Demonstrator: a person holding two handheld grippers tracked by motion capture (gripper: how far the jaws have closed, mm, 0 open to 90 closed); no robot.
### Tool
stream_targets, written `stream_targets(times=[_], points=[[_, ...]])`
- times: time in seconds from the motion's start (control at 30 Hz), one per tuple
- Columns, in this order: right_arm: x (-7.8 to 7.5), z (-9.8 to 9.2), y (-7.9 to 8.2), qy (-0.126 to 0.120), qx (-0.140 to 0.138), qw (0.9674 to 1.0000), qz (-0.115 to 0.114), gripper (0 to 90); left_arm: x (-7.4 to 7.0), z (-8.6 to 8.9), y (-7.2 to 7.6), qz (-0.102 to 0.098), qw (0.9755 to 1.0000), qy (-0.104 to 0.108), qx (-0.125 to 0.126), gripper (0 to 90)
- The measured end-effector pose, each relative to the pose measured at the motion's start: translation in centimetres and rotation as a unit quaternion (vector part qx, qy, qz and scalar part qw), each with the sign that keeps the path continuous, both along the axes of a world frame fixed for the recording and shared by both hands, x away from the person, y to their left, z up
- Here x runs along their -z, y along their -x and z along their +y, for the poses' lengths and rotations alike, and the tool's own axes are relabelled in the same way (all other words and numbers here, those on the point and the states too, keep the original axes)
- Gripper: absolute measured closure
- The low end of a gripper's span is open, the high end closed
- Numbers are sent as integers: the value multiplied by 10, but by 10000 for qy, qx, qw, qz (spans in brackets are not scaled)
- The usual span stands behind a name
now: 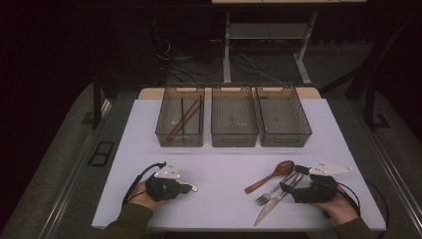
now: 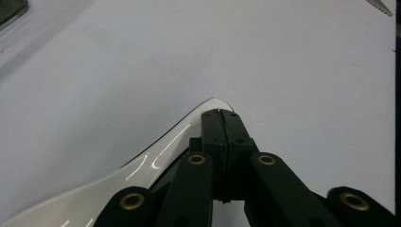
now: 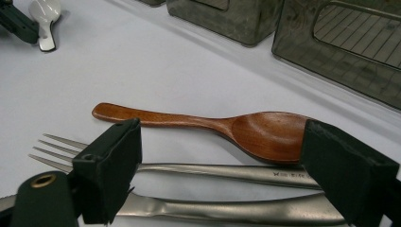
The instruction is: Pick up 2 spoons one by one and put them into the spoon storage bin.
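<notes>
High view, left gripper (image 1: 191, 188): rests low on the white table (image 1: 224, 149), jaws closed on a white spoon (image 1: 194, 188) whose tip pokes out past them.
High view, right gripper (image 1: 288, 183): jaws wide, poised over a wooden spoon (image 1: 271, 175), a fork (image 1: 273, 191) and a knife (image 1: 268, 206) lying close together.
High view, bins: three clear bins (image 1: 234, 122) in a row at the far edge; the leftmost holds chopsticks (image 1: 181, 119).
Left gripper view: pads pressed together, glossy white spoon (image 2: 156, 156) pinched at its handle, the handle's end near the bare table.
Right gripper view: open jaws straddle the fork (image 3: 213, 170) and knife (image 3: 227, 210); wooden spoon (image 3: 213, 125) just beyond.
Risk: the glazed spoon looks slippery and is gripped edgewise, so it may twist or slide out on lifting.
Risk: closing the right jaws here could catch two pieces at once.
</notes>
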State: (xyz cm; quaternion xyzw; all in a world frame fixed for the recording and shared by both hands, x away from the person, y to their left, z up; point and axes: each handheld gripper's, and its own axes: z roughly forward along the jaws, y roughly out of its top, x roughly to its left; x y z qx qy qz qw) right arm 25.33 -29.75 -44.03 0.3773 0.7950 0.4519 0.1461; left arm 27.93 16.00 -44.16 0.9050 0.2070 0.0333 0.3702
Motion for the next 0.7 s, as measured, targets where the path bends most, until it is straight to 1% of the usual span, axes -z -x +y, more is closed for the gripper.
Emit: stream_targets(times=[0.1,0.2,0.23,0.27,0.37,0.47,0.5,0.57,0.7], points=[[1,1,0,16,2,10000,12,141,1,-5,-4,-31,10000,-63,9,894],[1,1,-1,27,-1,10000,7,141,0,-9,-9,-126,9997,-199,12,894],[1,1,-1,27,-8,10000,-3,141,0,-11,-11,-135,9997,-178,-48,894],[1,1,-1,28,-6,10000,-6,141,0,-11,-13,-170,9996,-226,-31,894],[1,1,-1,38,-3,10000,12,141,0,-14,-17,-209,9994,-277,-43,894],[1,2,-1,43,-8,10000,16,141,-1,-15,-21,-217,9993,-291,-102,895],[1,2,-1,43,-9,10000,18,141,-1,-16,-21,-230,9992,-274,-164,894],[1,2,-1,47,-12,10000,25,141,-2,-15,-24,-268,9990,-303,-188,895],[2,3,-1,65,-24,10000,27,141,-2,-16,-30,-272,9987,-302,-300,895]])
